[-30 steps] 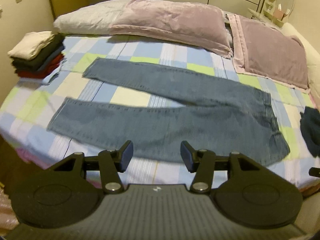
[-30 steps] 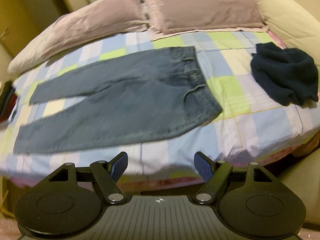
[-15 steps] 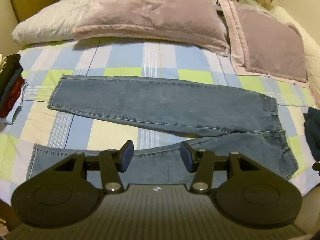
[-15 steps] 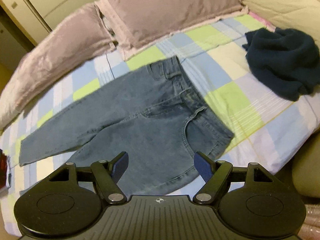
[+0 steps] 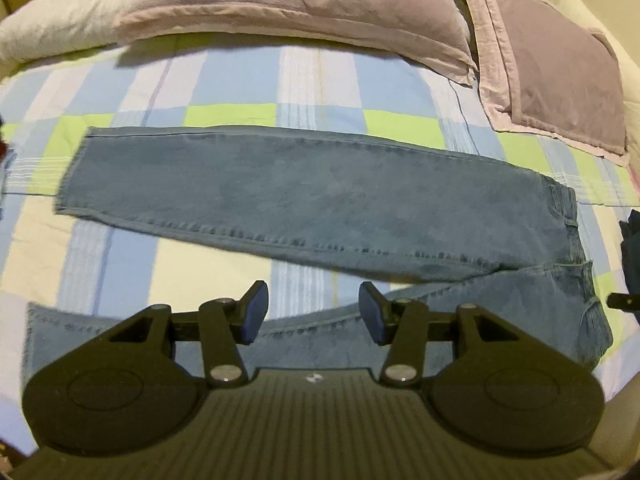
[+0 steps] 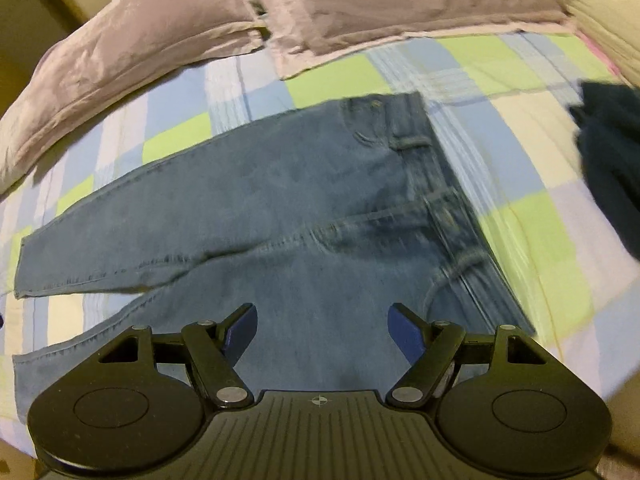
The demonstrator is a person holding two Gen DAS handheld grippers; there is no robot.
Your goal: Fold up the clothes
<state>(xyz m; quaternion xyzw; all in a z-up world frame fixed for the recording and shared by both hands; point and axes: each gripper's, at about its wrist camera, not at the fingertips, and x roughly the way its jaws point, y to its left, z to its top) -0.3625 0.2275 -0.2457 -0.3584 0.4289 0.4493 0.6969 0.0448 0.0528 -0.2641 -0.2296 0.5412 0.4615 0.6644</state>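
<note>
blue jeans [image 5: 320, 196] lie flat and spread out on the checked bedsheet [image 5: 224, 80], legs pointing to the left, waistband to the right. the two legs are splayed apart with sheet showing between them. far leg runs across the middle of the left wrist view, near leg sits partly under the left gripper [image 5: 314, 314]. left gripper tongs are spread wide, nothing between them, hovering over the near leg's upper edge; contact with the fabric can't be told.

right gripper [image 6: 322, 330] is also spread wide and empty, over the seat and thigh part of the jeans [image 6: 304, 208], near the waistband end. right wrist view is motion blurred around the waistband.

two mauve pillows [image 5: 296, 4] sit at the head of the bed beyond the jeans, not touching them. a dark navy garment [image 6: 612, 168] lies bunched on the sheet to the right of the waistband, apart from the jeans. only a sliver of it shows at the right edge of the left wrist view.
</note>
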